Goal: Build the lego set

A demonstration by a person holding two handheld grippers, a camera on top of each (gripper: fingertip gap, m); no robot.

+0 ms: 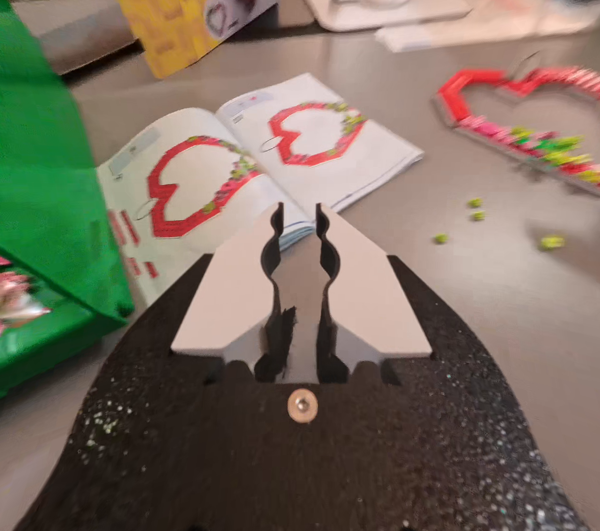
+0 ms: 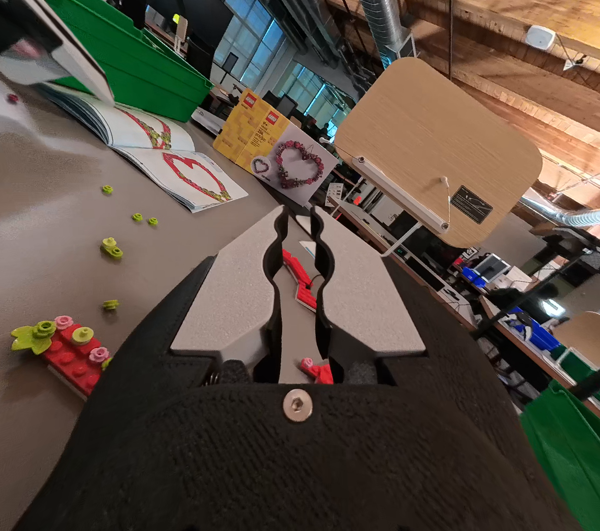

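In the left wrist view, motion blur smears the heart frame (image 1: 519, 125), cut off at the right edge, and the loose lime studs (image 1: 475, 209). The right claw (image 2: 298, 211) hides most of the heart.

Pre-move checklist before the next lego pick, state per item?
1. Left gripper empty, jaws apart: ok.
2. Right gripper empty, jaws apart: ok.
3. Instruction booklet open, heart page visible: ok.
4. Loose lime pieces free on the table, apart from each other: ok.
5. Heart frame flat on the table: ok; stud seating cannot tell, blurred.
6. Which piece the step needs: cannot tell.
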